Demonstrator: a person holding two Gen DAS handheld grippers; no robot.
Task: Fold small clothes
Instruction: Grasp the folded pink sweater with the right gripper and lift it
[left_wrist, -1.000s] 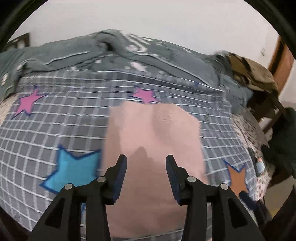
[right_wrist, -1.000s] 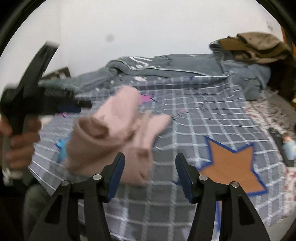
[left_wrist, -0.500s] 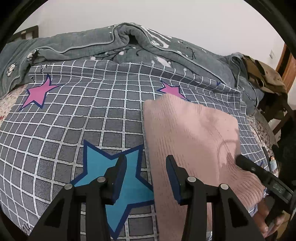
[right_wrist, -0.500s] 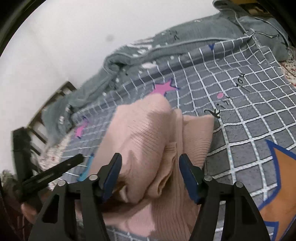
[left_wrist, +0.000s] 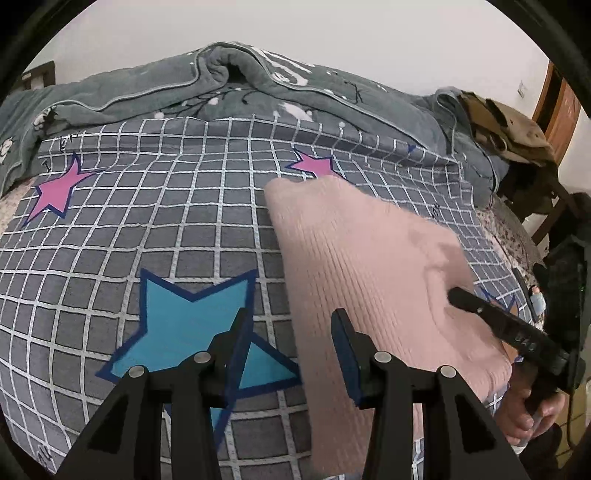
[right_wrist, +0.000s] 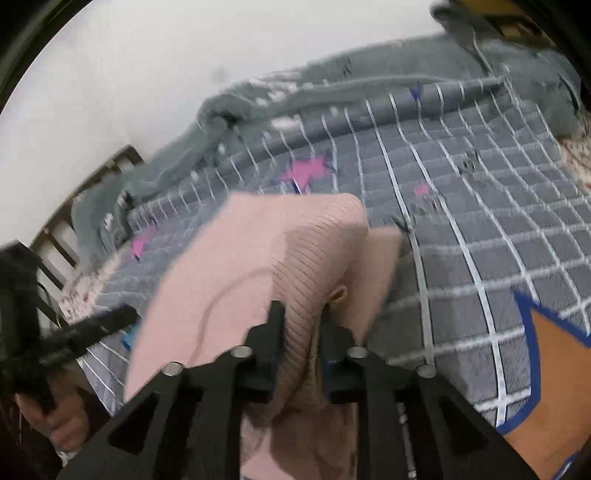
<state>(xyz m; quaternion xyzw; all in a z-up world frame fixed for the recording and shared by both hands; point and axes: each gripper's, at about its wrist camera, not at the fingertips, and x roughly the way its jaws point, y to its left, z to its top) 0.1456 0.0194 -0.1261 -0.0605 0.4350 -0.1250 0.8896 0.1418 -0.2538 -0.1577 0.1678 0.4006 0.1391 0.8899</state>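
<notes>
A pink ribbed knit garment (left_wrist: 369, 266) lies folded on the grey checked bed cover (left_wrist: 147, 229). My left gripper (left_wrist: 291, 343) hangs open just above the blue star, and the garment's left edge runs under the gap between its jaws without being pinched. In the right wrist view, my right gripper (right_wrist: 304, 343) has its jaws closing on a raised ridge of the pink garment (right_wrist: 236, 266), which fills the narrow gap. One right finger (left_wrist: 495, 325) shows pressed into the garment's right side in the left wrist view.
A rumpled grey blanket (left_wrist: 184, 85) runs along the wall side of the bed. Brown clothing (left_wrist: 509, 129) is heaped at the far right corner. A wooden headboard (right_wrist: 74, 206) stands at the left. A hand (right_wrist: 55, 417) holds the left gripper low at the left.
The garment went from hanging crumpled in the air to lying on the bed. The right gripper slid onto its fold and narrowed its jaws. The left gripper sank a little, still open.
</notes>
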